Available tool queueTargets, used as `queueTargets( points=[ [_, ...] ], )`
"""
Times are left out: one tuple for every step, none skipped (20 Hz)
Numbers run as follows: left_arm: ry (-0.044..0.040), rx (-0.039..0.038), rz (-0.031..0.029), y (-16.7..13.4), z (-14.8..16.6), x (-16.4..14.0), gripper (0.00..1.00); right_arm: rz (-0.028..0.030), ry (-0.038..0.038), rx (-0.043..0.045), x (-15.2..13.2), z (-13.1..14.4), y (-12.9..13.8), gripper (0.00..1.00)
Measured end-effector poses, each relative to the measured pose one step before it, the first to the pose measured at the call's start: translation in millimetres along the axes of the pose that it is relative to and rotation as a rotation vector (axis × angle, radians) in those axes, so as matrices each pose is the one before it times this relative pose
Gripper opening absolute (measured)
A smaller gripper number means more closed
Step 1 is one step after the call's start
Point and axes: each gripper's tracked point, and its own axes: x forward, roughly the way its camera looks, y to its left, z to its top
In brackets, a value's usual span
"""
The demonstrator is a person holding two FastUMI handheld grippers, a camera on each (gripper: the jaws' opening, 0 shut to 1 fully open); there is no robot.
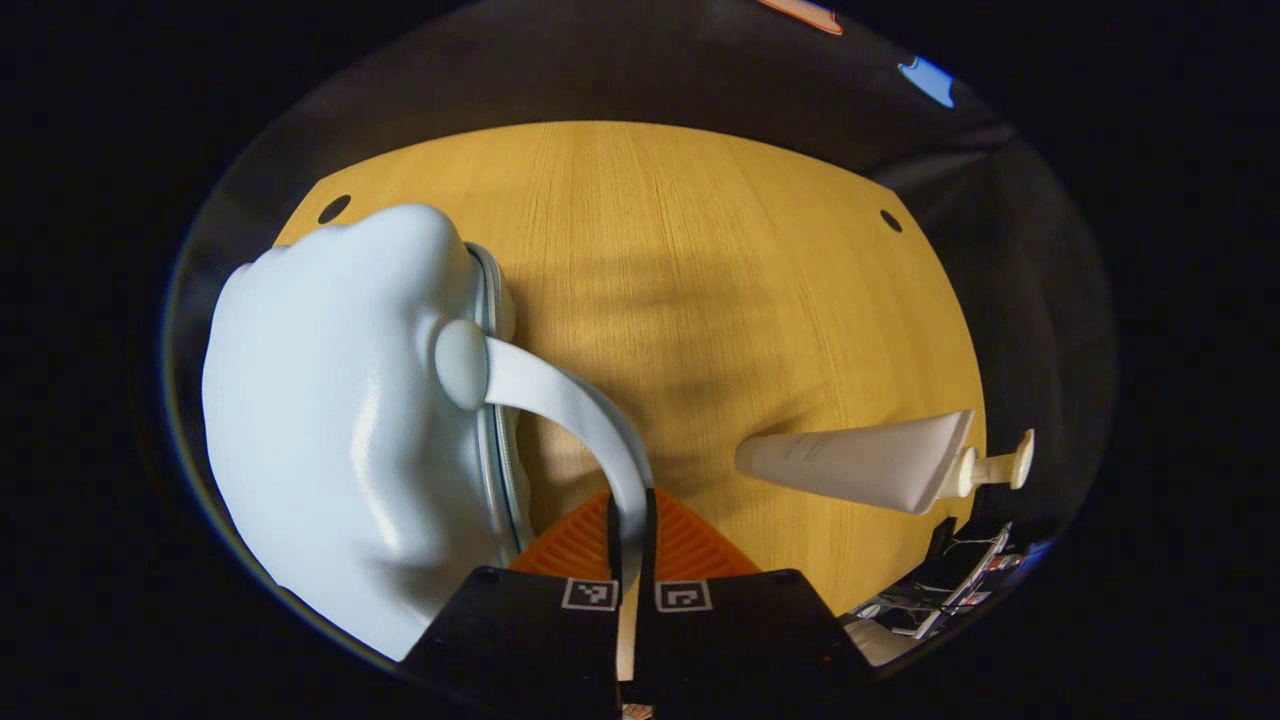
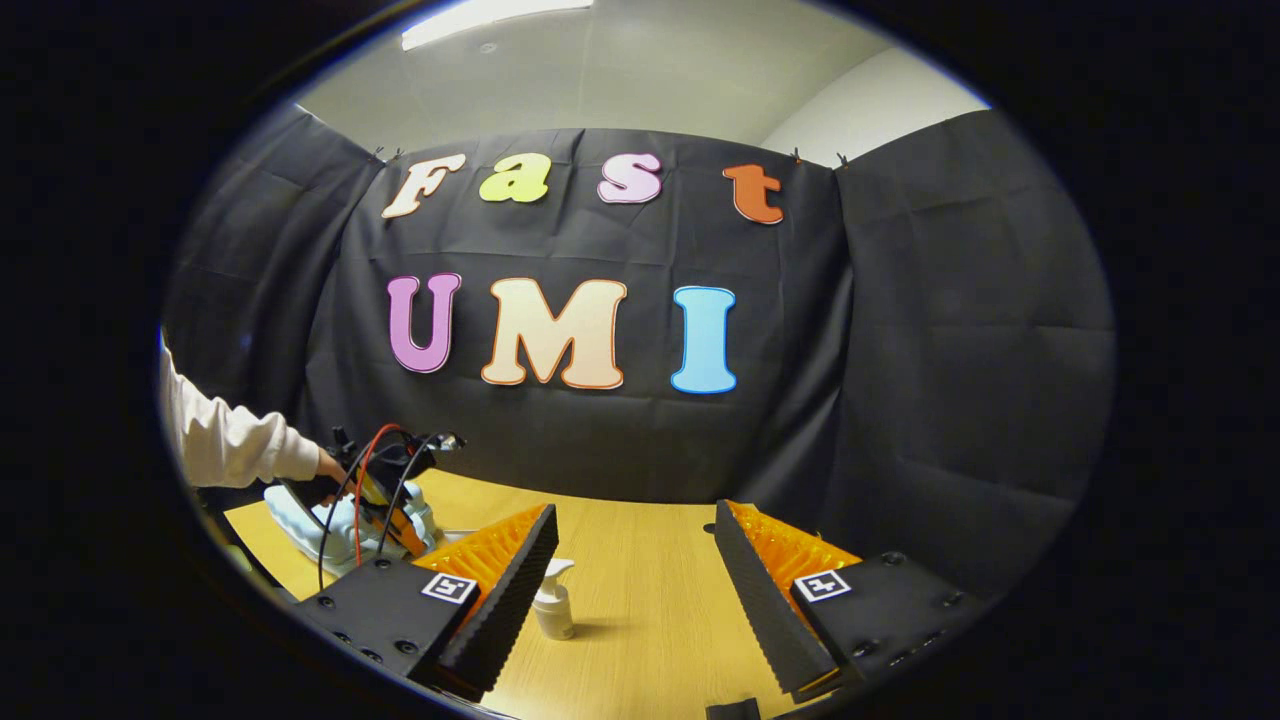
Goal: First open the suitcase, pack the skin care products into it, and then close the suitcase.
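A pale blue hard-shell suitcase (image 1: 330,420) takes up the left of the left gripper view, its zip seam closed. Its white handle (image 1: 570,400) arches down into my left gripper (image 1: 630,535), whose two fingers are shut on the strap. A cream pump bottle (image 1: 860,465) sits to the right on the wooden table (image 1: 700,250). In the right gripper view, my right gripper (image 2: 635,600) hangs open above the table with nothing between its fingers. The pump bottle (image 2: 553,603) stands upright just beside its left finger (image 2: 500,600). Farther left, a hand holds the left gripper (image 2: 385,495) over the suitcase (image 2: 300,525).
The table (image 2: 650,620) runs back to the black cloth wall (image 2: 900,400). A white sleeve (image 2: 230,445) reaches in from the left. Two dark holes (image 1: 333,208) mark the table's far corners. Cables and gear (image 1: 950,580) lie past the table's right edge.
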Motion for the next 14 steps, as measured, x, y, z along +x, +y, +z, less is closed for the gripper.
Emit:
queueTargets(
  points=[
    [-0.02385, -0.01787, -0.02837, -4.67, 6.20, -11.63, 0.00, 0.00632, 0.00042, 0.00066, 1.42, 0.63, 2.93, 0.99],
    [-0.02978, -0.01388, -0.02224, 1.37, 7.07, -14.30, 0.00, 0.00846, 0.00044, 0.00062, 0.49, -0.32, 3.37, 0.99],
    [-0.03390, -0.00937, -0.01946, 1.35, 6.76, -16.86, 0.00, 0.00935, -0.00026, -0.00105, 1.51, 0.59, 3.72, 0.99],
    [-0.03265, -0.00664, -0.01808, -0.67, 6.32, -16.27, 0.00, 0.01190, 0.00102, -0.00130, 1.89, 0.02, 4.35, 0.99],
    [-0.03454, -0.01106, -0.01843, -0.98, 6.72, -13.53, 0.00, 0.01384, 0.00105, -0.00163, 1.40, 0.15, 5.61, 0.99],
    [-0.03753, -0.01718, -0.01962, -2.13, 4.64, -10.96, 0.00, 0.01393, -0.00060, -0.00109, 0.61, 0.45, 5.68, 0.99],
    [-0.03421, -0.01832, -0.02044, -0.84, 6.54, -14.45, 0.00, 0.01396, -0.00143, -0.00078, 1.68, 1.44, 6.17, 0.99],
    [-0.02880, -0.02361, -0.02016, -0.91, 7.50, -17.66, 0.00, 0.01427, -0.00198, -0.00092, 2.26, 0.91, 6.05, 0.99],
    [-0.03181, -0.02138, -0.02123, -0.63, 7.95, -15.92, 0.00, 0.01517, -0.00285, -0.00005, 2.01, 2.01, 6.91, 0.99],
    [-0.02956, -0.02048, -0.01737, 2.51, 9.67, -15.46, 0.00, 0.01718, -0.00401, 0.00065, 1.07, 1.19, 7.48, 1.00],
    [-0.02884, -0.01890, -0.01618, 3.15, 7.88, -14.58, 0.00, 0.01619, -0.00329, -0.00023, 1.67, 1.11, 7.57, 1.00],
    [-0.03197, -0.02106, -0.01299, 5.85, 7.43, -13.57, 0.00, 0.01547, -0.00421, 0.00048, 2.48, 1.47, 6.77, 1.00],
    [-0.03067, -0.02648, -0.01167, 5.65, 7.12, -13.47, 0.00, 0.01331, -0.00431, 0.00066, 1.94, 2.67, 6.42, 1.00],
    [-0.03391, -0.02924, -0.00880, 7.44, 9.34, -13.24, 0.00, 0.01211, -0.00400, 0.00054, 2.28, 1.90, 6.21, 0.99]
  ],
)
